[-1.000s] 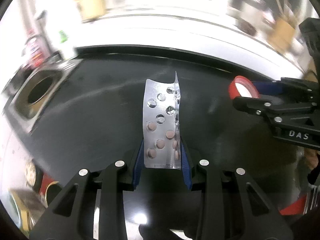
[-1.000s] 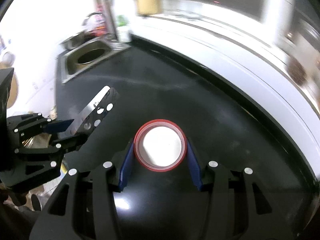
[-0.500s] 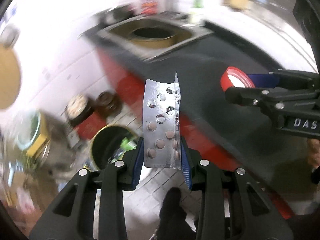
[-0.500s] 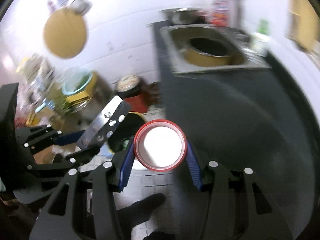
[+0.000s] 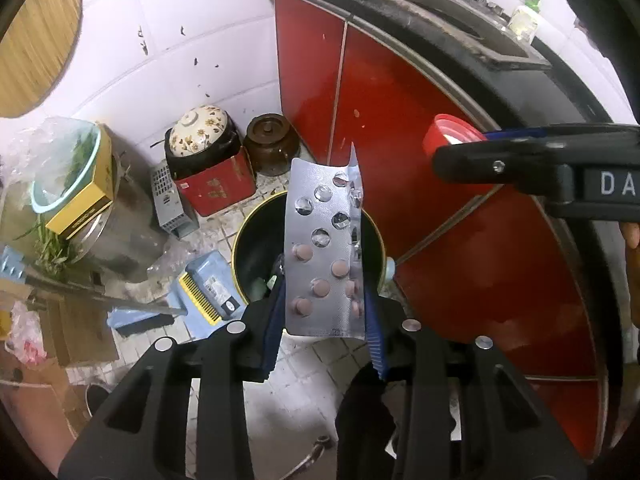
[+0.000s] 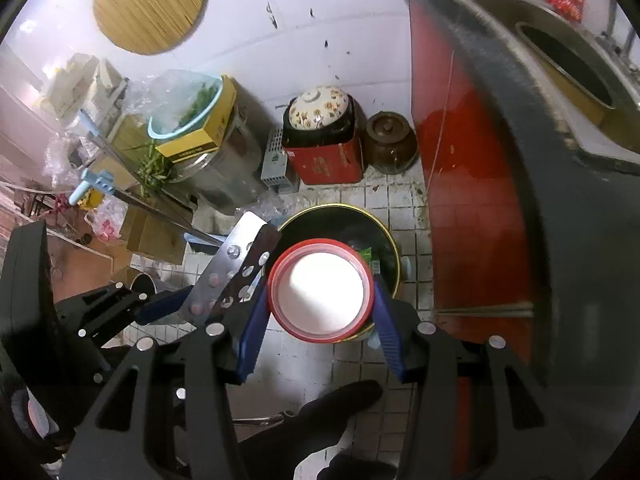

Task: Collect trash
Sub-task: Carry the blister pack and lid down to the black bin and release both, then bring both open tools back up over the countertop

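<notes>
Both grippers have swung off the table, now above the floor trash bin (image 5: 244, 248); left gripper (image 5: 324, 320) w/ blister pack (image 5: 320, 248) between its jaws, which are opening; right gripper (image 6: 316, 320) pinches red lid (image 6: 320, 292); drop looks imminent.

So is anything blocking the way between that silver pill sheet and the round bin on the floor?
Nothing visible does. The silver blister pack sits in the left gripper, whose jaws are opening, right above the open black, gold-rimmed bin. The right gripper holds the red-rimmed white lid alongside, not beneath it.
</notes>
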{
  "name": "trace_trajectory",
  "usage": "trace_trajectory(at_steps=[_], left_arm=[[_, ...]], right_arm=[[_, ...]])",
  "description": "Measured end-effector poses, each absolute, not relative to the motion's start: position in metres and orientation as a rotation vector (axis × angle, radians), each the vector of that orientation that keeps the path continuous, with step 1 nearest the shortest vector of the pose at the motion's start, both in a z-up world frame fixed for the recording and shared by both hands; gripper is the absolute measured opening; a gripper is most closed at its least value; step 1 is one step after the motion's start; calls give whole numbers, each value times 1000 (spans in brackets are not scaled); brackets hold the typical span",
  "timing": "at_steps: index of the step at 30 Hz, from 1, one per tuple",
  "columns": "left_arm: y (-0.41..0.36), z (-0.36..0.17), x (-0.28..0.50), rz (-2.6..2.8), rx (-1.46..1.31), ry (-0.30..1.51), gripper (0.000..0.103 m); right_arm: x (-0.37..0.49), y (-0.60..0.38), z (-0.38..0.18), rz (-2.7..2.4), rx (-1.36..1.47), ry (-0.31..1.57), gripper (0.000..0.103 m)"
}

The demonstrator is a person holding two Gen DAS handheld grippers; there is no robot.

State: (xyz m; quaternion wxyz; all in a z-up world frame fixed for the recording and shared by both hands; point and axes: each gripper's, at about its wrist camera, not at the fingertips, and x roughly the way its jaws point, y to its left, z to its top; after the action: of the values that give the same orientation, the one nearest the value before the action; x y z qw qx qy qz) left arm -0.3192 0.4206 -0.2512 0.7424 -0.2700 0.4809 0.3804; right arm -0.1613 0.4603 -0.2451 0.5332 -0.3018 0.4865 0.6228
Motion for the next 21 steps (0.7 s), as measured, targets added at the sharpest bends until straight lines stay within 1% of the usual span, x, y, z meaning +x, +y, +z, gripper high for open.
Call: trace_trajectory(at_steps=[2,3,4,5,6,7,9,12,14,17,19,21], left_arm=[[432,-263,-321,830,-616,1048,38],[438,-267,-322,828,-623,1051,41],[443,-272,-325,836,-628,1049,50],[446,-276,-327,826,-642,1041,55],[449,-279,-327,822,-652,1040,63],[452,-284,-329,817,-669,1052,73],[454,-289,-333,824,-676,1058,80],[455,-294,-334,809,-685,1077,81],[453,-294,-333,817,-672,1094,83],[451,-287,-332,821,-665,1089,85],[446,-276,-328,838,-648,1086,94],[441,-266,-321,846,-631,1085,95]], right_arm=[[-164,472,-257,1476,-744,1167,49],[-165,477,-261,1474,-753,1164,49],[-167,484,-267,1471,-763,1166,55],[-166,486,-270,1474,-768,1176,65],[-167,491,-275,1467,-782,1179,85],[-168,490,-277,1464,-784,1173,87],[-167,492,-280,1470,-791,1185,87],[-163,487,-281,1464,-792,1187,87],[-160,481,-280,1455,-786,1187,87],[-150,467,-267,1451,-747,1190,87],[-143,456,-256,1442,-720,1192,89],[-132,434,-237,1420,-693,1171,93]])
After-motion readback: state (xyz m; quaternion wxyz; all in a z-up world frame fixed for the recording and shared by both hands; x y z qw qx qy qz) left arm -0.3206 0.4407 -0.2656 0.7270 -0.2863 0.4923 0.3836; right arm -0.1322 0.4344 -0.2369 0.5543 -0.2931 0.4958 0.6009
